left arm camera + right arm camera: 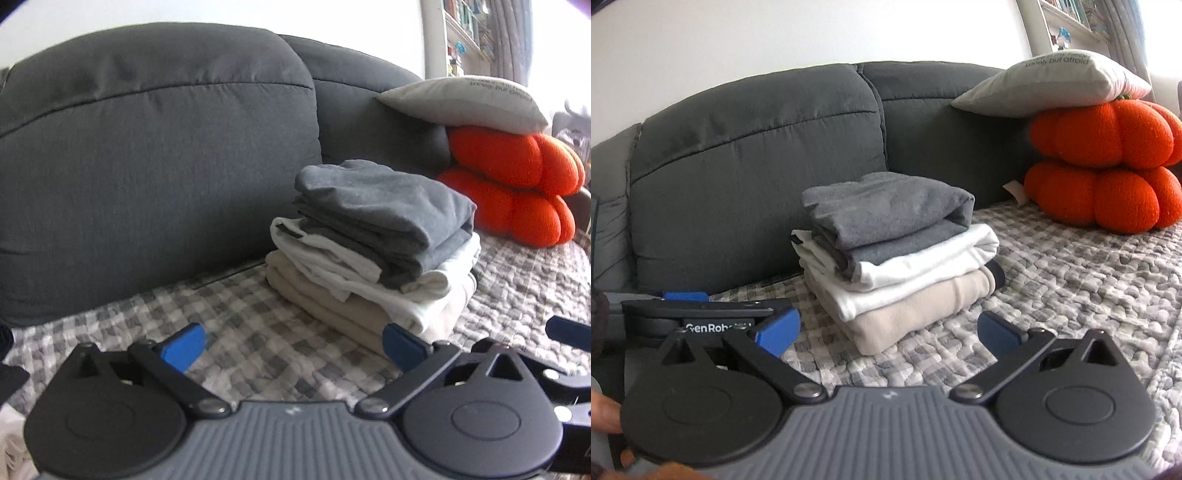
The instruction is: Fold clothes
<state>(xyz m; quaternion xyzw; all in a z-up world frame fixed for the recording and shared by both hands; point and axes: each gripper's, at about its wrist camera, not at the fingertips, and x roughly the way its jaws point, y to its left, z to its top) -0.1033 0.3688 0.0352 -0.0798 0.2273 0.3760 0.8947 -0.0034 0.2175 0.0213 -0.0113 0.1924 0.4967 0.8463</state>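
A stack of three folded garments sits on the grey-and-white checked quilted cover of a dark grey fabric sofa, just in front of the back cushions. On top lies a grey jersey piece, under it a white cotton one, and at the bottom a beige, thicker one. A dark edge pokes out behind the stack on its right; what it belongs to cannot be told.

The left claw stands released, its blue pads spread wide with nothing between them, just short of the stack's near corner. The right claw is likewise released and empty, facing the beige layer.

The cloth looks soft, light and limp. It will likely sag and slide layer over layer if pinched at one spot. A safer hold would be low, under the beige bottom fold, with both claws at opposite sides.

To the right, two orange knitted pumpkin-shaped cushions are stacked, with one pale grey printed pillow on top.
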